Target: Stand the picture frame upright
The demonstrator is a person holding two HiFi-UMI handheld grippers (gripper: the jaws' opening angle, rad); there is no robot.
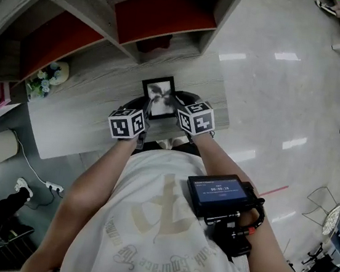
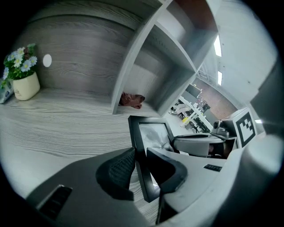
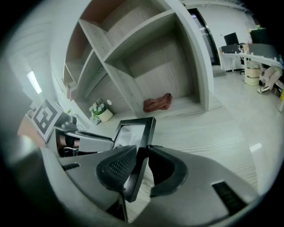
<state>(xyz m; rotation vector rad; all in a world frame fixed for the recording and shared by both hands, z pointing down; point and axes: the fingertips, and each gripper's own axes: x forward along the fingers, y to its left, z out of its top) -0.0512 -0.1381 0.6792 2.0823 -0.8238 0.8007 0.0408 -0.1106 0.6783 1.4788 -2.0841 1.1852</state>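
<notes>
The black picture frame (image 1: 157, 97) leans tilted over the grey desk (image 1: 78, 123), near the shelf unit (image 1: 167, 17); the left gripper (image 2: 138, 166) is clamped on its left edge, the right gripper (image 3: 138, 165) on its right edge; both should tip it evenly, seating the bottom edge before releasing.

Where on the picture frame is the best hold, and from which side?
The picture frame's thin black side rails, pinched front to back: left hand-held gripper from the left, right hand-held gripper from the right. That leaves the bottom edge free.
</notes>
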